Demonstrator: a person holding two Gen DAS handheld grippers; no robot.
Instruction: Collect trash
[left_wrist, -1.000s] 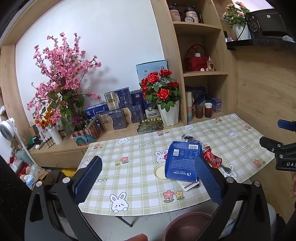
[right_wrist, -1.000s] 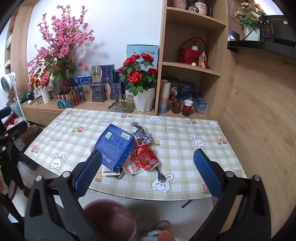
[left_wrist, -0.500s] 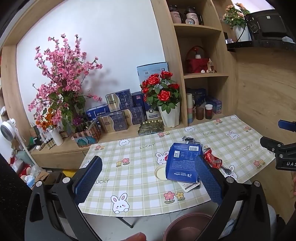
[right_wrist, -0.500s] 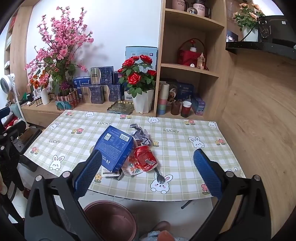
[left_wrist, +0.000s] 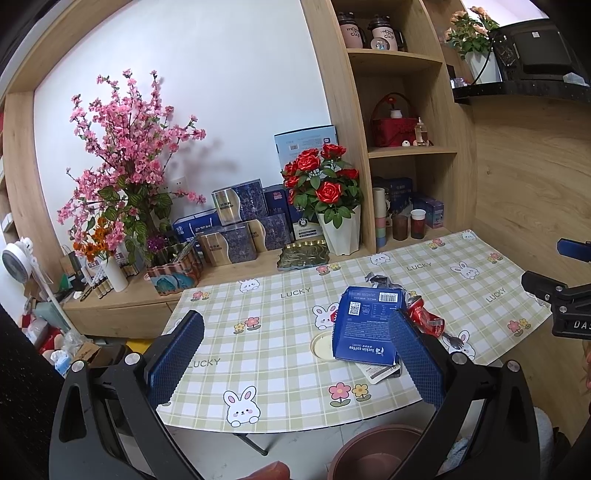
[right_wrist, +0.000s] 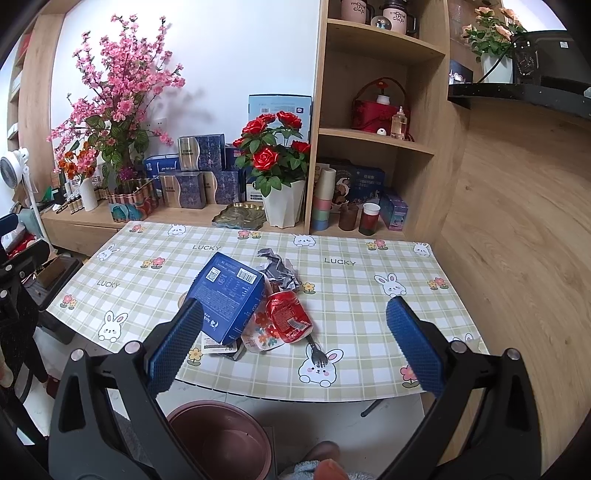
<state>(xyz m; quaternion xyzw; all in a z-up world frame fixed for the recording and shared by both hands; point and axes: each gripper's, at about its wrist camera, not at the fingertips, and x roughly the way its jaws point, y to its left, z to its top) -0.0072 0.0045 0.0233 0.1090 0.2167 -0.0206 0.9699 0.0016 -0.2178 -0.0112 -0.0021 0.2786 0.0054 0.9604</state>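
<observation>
Left gripper (left_wrist: 295, 356): jaws spread wide, nothing between them, low in the left wrist frame, held short of the desk's near edge.
Right gripper (right_wrist: 293, 343): jaws also wide and holding nothing, low in the right wrist frame, above the near edge.
Desk (right_wrist: 369, 295): covered by a green checked cloth with rabbits, flowers and the word LUCKY.
Trash pile: centre of the right wrist frame, right of centre in the left wrist frame.
Blue coffee box (right_wrist: 227, 291): lies tilted on top of the pile, barcode uppermost.
Crushed red cola can (right_wrist: 288, 314): touching the box's right side.
Crumpled silver wrapper (right_wrist: 277, 269): just behind the can.
Flowered wrapper (right_wrist: 262, 334): under the can's near end.
Black fork (right_wrist: 316, 350): just beside the can, tines on a rabbit.
Flat packet (left_wrist: 376, 371): pokes out from under the box.
Round lid (left_wrist: 321, 345): partly under the box's left side.
Brown bin (right_wrist: 221, 439): on the floor below the desk edge, bottom centre of the right wrist frame.
</observation>
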